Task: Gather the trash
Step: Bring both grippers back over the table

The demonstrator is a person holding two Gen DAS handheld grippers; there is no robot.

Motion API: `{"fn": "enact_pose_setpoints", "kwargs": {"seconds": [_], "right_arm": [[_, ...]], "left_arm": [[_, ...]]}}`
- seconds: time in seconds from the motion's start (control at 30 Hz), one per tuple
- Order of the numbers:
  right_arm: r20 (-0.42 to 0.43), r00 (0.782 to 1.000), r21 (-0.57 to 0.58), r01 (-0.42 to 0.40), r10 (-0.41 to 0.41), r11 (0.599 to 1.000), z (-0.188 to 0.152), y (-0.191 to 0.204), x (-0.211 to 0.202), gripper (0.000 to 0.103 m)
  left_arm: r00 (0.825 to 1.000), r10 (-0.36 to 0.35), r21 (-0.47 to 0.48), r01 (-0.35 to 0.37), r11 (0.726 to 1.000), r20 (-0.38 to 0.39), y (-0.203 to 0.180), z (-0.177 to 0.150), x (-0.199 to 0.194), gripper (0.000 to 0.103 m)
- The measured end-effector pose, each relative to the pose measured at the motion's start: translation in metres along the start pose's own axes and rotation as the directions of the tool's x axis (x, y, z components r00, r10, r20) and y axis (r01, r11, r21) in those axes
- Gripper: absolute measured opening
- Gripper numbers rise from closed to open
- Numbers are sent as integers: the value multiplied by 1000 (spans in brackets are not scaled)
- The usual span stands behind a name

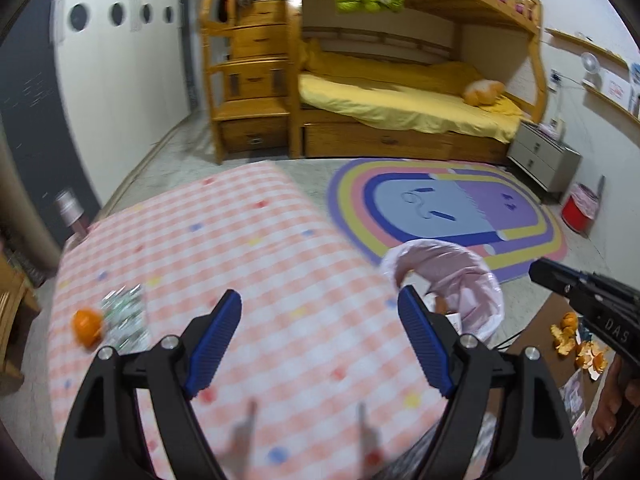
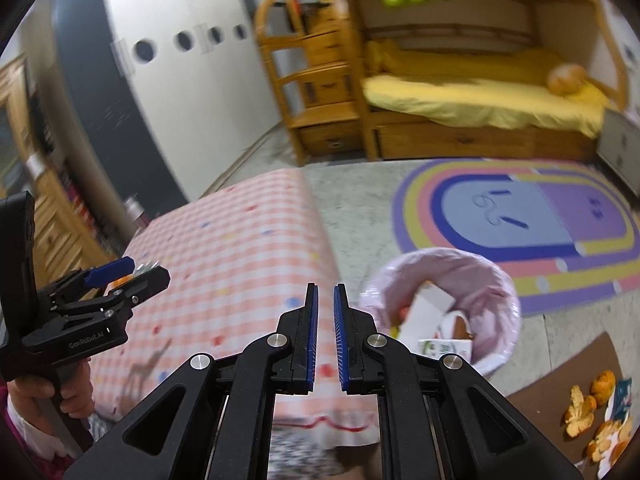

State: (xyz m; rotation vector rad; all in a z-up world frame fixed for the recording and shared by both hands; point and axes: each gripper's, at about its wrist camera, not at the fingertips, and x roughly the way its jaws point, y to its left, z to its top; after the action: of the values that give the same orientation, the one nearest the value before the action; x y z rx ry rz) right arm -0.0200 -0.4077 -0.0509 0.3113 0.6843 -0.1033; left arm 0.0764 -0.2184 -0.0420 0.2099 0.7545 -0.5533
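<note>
Two grippers over checked tablecloth [image 1: 256, 248]: left gripper [image 1: 320, 344] spread wide, right gripper [image 2: 326, 340] nearly closed, empty.

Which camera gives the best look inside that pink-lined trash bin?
The right wrist view: the trash bin shows its whole rim, with cartons inside. In the left wrist view the bin is partly hidden behind the left tool's finger.

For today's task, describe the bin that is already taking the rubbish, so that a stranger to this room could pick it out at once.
Start at the rainbow rug in front of the bunk bed. At the rug's near edge, beside the corner of the pink checked table, stands a bin lined with a pale pink bag and holding cartons. The other bin is red and stands by the grey drawers.
</note>
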Motion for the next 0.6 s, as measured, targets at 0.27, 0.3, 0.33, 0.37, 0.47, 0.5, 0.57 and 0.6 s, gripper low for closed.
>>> {"fn": "enact_pose_setpoints", "kwargs": {"seconds": [0.27, 0.3, 0.33, 0.37, 0.47, 0.5, 0.57, 0.6], "right_arm": [[-85, 992, -132, -103, 93, 986, 0, 84, 26, 18], [-93, 990, -151, -115, 101, 982, -1, 95, 30, 20], [-102, 989, -180, -122, 105, 976, -1, 110, 35, 21], [-106, 988, -196, -127, 108, 972, -2, 120, 38, 21], [-120, 985, -227, -148, 123, 963, -2, 150, 54, 21], [-123, 984, -233, -156, 130, 960, -1, 159, 60, 21], [-124, 983, -246, -163, 135, 955, 0, 172, 68, 21], [-128, 982, -254, -165, 136, 953, 0, 178, 72, 21]], "left_arm": [[988, 154, -144, -156, 977, -25, 86, -44, -36, 78], [985, 170, -154, -172, 973, -26, 93, -48, -39, 78], [979, 201, -171, -203, 964, -33, 106, -54, -44, 78], [976, 215, -179, -218, 959, -37, 113, -57, -47, 78], [962, 266, -232, -273, 934, -61, 147, -70, -55, 78], [961, 267, -262, -275, 925, -67, 159, -73, -58, 78], [962, 266, -300, -273, 914, -66, 180, -77, -63, 78], [959, 275, -306, -281, 910, -64, 189, -78, -66, 78]]}}
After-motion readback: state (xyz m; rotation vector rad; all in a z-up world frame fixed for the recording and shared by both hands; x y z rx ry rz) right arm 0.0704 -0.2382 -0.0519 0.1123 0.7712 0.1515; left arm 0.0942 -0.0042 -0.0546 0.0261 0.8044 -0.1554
